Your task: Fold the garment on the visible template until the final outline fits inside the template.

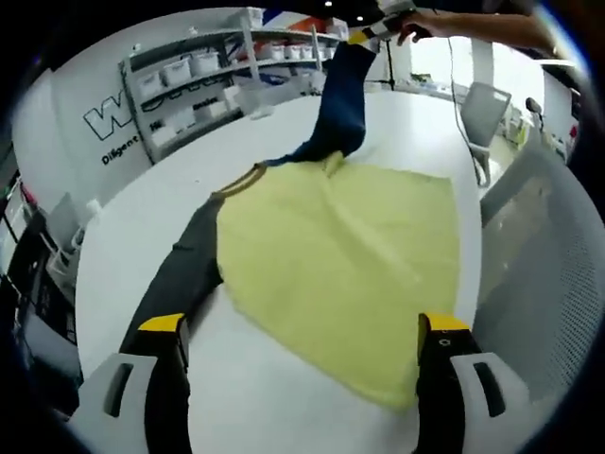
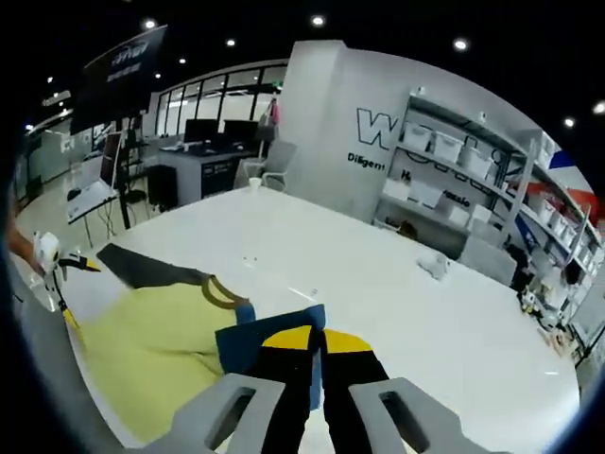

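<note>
Pinching the blue sleeve in my right claw and lifting it over the yellow shirt spread on the white desk, my left claw gaping beside the hem, I judge folding barely begun.
</note>
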A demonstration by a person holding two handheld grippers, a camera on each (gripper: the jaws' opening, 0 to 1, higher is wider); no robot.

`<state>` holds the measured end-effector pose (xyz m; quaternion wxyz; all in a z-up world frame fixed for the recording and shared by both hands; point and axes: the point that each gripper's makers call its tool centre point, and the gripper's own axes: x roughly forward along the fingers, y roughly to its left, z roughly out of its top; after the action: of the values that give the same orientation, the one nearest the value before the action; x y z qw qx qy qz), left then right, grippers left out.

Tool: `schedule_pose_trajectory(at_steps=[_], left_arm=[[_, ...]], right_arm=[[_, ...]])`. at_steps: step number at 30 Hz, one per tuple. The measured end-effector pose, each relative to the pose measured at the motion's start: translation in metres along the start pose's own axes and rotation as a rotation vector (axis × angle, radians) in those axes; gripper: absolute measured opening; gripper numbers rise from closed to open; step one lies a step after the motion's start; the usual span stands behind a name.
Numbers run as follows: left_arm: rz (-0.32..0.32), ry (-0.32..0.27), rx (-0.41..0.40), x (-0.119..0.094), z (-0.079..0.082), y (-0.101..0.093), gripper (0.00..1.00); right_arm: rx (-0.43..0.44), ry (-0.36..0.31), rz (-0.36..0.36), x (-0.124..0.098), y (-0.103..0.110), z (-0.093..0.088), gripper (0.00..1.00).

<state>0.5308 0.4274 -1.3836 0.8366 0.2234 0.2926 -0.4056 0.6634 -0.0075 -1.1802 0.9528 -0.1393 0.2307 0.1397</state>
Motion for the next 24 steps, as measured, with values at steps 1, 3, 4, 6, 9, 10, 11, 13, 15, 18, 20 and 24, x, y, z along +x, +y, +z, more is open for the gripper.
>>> schedule_pose_trajectory(at_steps=[1, 3, 4, 6, 9, 10, 11, 13, 15, 18, 20, 24], left_arm=[[0.002, 0.001, -0.001, -0.001, 0.0, 0.0, 0.99], [0.007, -0.001, 0.001, -0.004, -0.001, 0.001, 0.99], [0.01, -0.002, -0.003, -0.006, -0.002, 0.002, 0.99], [0.011, -0.003, -0.017, -0.008, -0.003, 0.002, 0.99], [0.016, -0.008, -0.015, -0.013, -0.004, 0.003, 0.99], [0.02, -0.011, -0.016, -0.015, -0.003, 0.004, 0.99], [0.025, -0.012, -0.022, -0.017, -0.003, 0.005, 0.99], [0.032, -0.012, -0.028, -0.02, -0.005, 0.008, 0.99], [0.039, -0.009, -0.024, -0.022, -0.006, 0.01, 0.99], [0.048, -0.008, -0.039, -0.025, -0.007, 0.014, 0.99], [0.05, -0.006, -0.046, -0.027, -0.007, 0.014, 0.99], [0.051, 0.001, -0.05, -0.027, -0.007, 0.015, 0.99]], right_arm=[[0.013, 0.004, -0.004, 0.0, -0.003, -0.001, 0.0], [0.018, 0.015, -0.018, 0.002, -0.01, -0.004, 0.0], [0.022, 0.019, -0.024, 0.003, -0.013, -0.006, 0.0], [0.042, 0.032, -0.038, 0.005, -0.022, -0.011, 0.0], [0.071, 0.054, -0.057, 0.008, -0.033, -0.021, 0.0], [0.077, 0.061, -0.067, 0.008, -0.038, -0.024, 0.0], [0.091, 0.075, -0.084, 0.009, -0.045, -0.029, 0.0], [0.118, 0.084, -0.101, 0.008, -0.054, -0.036, 0.0], [0.132, 0.092, -0.117, 0.007, -0.063, -0.043, 0.0], [0.189, 0.105, -0.139, 0.007, -0.075, -0.056, 0.0], [0.188, 0.116, -0.149, 0.008, -0.081, -0.063, 0.0], [0.212, 0.139, -0.171, 0.009, -0.092, -0.077, 0.0]])
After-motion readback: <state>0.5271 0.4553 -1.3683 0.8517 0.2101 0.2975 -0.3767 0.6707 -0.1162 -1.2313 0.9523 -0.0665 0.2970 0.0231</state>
